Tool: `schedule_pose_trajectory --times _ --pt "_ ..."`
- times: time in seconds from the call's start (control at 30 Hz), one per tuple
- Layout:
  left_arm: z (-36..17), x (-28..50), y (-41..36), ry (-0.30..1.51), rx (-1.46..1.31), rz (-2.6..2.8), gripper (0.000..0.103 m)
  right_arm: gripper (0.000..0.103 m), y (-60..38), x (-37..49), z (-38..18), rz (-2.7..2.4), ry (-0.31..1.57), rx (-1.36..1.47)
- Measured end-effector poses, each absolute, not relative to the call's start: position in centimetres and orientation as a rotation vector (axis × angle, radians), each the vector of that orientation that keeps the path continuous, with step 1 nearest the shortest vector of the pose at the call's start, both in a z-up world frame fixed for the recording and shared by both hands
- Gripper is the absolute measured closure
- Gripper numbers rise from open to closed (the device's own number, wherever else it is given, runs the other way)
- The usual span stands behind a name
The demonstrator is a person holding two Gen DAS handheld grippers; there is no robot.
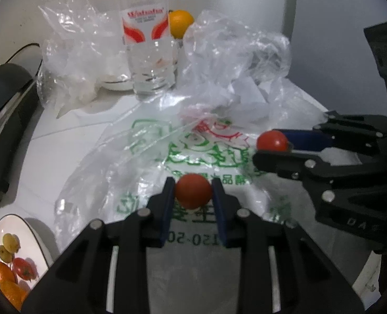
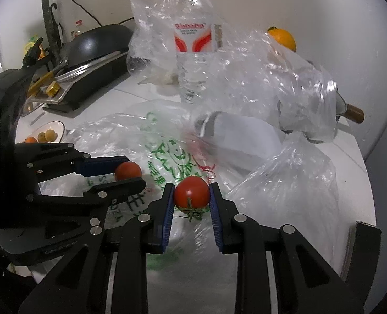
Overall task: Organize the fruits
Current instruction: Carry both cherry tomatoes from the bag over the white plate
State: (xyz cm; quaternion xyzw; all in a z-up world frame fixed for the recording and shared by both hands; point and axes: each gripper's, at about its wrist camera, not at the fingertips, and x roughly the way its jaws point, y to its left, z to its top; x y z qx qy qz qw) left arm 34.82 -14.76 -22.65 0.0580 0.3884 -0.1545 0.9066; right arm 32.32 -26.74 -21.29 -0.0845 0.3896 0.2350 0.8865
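Note:
A small red tomato point(image 1: 193, 192) sits between the blue pads of my left gripper point(image 1: 193, 183), which is shut on it just above a printed plastic bag point(image 1: 151, 157). My right gripper point(image 2: 191, 185) is shut on a second red tomato point(image 2: 191, 193) with a green stem. In the left wrist view the right gripper point(image 1: 268, 144) comes in from the right with its tomato point(image 1: 272, 141). The right wrist view shows the left gripper point(image 2: 134, 170) with its tomato point(image 2: 127, 170) at the left. A white plate point(image 1: 28, 238) at the lower left holds tomato, orange and yellow-green fruits.
A clear water bottle point(image 1: 149, 39) stands at the back among crumpled clear bags point(image 1: 232, 52), with an orange point(image 1: 180, 23) behind it. A black cooker point(image 2: 94, 52) sits at the left. A wooden-handled pot point(image 2: 350, 112) lies at the right under plastic.

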Motion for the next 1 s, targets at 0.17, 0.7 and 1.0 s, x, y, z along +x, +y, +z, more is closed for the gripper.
schedule_pose_trajectory --times 0.17,0.7,1.0 --pt "-21.6 33.1 -14.1 0.775 0.110 -0.324 0.074 0.075 -25.9 31.2 -20.4 0.494 0.790 -0.179" --pt "-18.2 28.2 -11.1 0.680 0.072 -0.325 0.074 0.075 -22.0 27.2 -17.9 0.508 0.743 -0.234" --pt "-17.6 26.1 -8.8 0.650 0.049 -0.307 0.074 0.075 -20.0 25.4 -17.1 0.504 0.723 -0.270"
